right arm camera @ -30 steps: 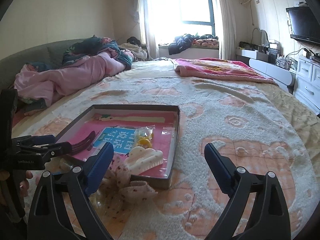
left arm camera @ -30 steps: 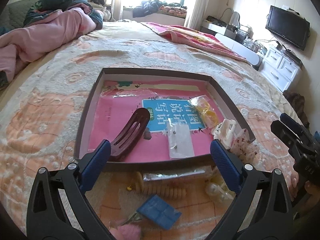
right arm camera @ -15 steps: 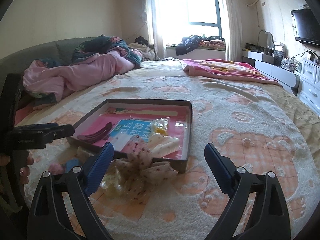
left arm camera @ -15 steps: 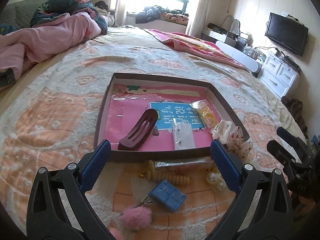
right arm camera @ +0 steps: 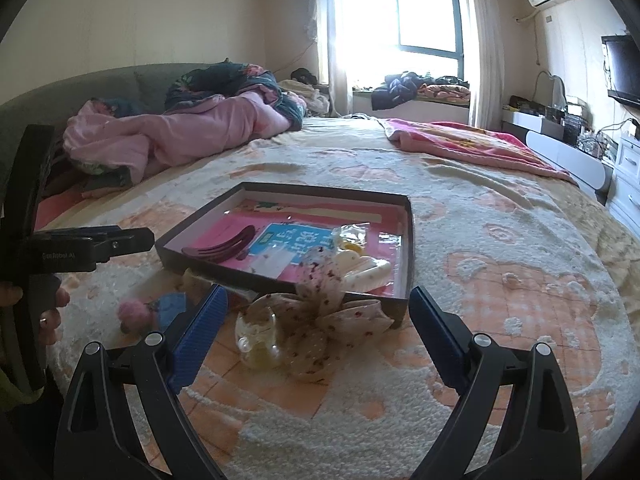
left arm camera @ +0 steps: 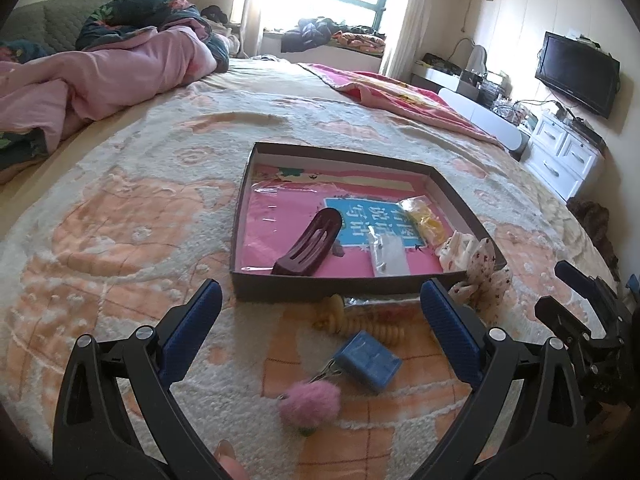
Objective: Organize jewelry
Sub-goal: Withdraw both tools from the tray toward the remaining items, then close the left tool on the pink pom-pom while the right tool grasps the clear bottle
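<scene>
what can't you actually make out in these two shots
- Left wrist view: the yellow beaded piece is partly hidden behind the box wall and the blue charm.
- Left wrist view: the small clear bag holds something too small to identify.
- Right wrist view: the floral bow covers the box's near corner and part of the white clip.
- Right wrist view: the pink pompom is blurred and partly hidden by the right gripper.

Bag [left arm camera: 390, 257] in tray [left arm camera: 240, 236]: contents too small to tell.
Bead string [left arm camera: 360, 322]: far end hidden behind left gripper's finger [left arm camera: 448, 332].
Clear ball [right arm camera: 256, 330]: partly covered by floral bow [right arm camera: 320, 312].
Blue box [right arm camera: 170, 306]: half hidden behind right gripper's finger [right arm camera: 200, 332].
Hand [right arm camera: 48, 312]: cut off at left edge.
</scene>
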The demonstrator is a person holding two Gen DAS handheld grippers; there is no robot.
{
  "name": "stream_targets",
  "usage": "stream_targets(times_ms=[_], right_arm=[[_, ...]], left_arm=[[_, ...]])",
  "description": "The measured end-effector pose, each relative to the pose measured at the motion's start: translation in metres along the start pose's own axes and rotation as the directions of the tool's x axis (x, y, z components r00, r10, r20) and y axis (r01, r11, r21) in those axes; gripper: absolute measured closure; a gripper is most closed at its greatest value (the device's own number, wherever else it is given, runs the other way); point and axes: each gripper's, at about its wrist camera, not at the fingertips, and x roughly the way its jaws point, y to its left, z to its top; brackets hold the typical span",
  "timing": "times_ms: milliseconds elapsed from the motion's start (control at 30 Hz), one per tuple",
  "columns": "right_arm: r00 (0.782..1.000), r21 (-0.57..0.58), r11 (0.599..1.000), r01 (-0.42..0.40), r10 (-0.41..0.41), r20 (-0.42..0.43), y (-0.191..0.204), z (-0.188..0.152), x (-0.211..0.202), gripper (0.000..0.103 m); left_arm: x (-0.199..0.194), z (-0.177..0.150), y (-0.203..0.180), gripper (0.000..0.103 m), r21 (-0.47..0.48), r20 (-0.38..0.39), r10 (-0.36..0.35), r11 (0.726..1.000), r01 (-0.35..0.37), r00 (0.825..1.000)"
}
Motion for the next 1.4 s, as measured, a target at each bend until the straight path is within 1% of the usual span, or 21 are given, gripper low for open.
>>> stream_targets(times_ms=[400,800,900,1167,1400], right_arm=[[0.999,-0.048,0.998,-0.03,0.029,-0.021,0.02,-0.007,0.002,0.014],[0.996,-0.092,0.993,-0.073,0.067,-0.065,0.035,-0.015,0.013,0.014],[0.994,-0.098,0.992,-0.082,0.074,-0.082,0.037,-0.016,0.018,0.014],[0.987,-0.097,0.989,-0.111,0.098,-0.127,0.039,-0.022,0.032,0.024],[0.983,-0.107,0.986,-0.126,0.109,-0.151,0.04,-0.024,0.043,0.03]], left_arm=[[-0.011,-0.015,0.004,0.012,0.037,0.005,0.01,0.999,-0.011,1.0],[-0.009,-0.036,0.017,0.012,0.069,-0.042,0.037,0.997,-0.034,0.998],[-0.008,-0.042,0.019,0.012,0.073,-0.058,0.03,0.997,-0.026,0.998],[-0.001,-0.056,0.019,0.013,0.091,-0.102,0.011,0.996,-0.001,0.995],[0.008,-0.061,0.019,0.021,0.105,-0.124,-0.009,0.994,0.022,0.992]])
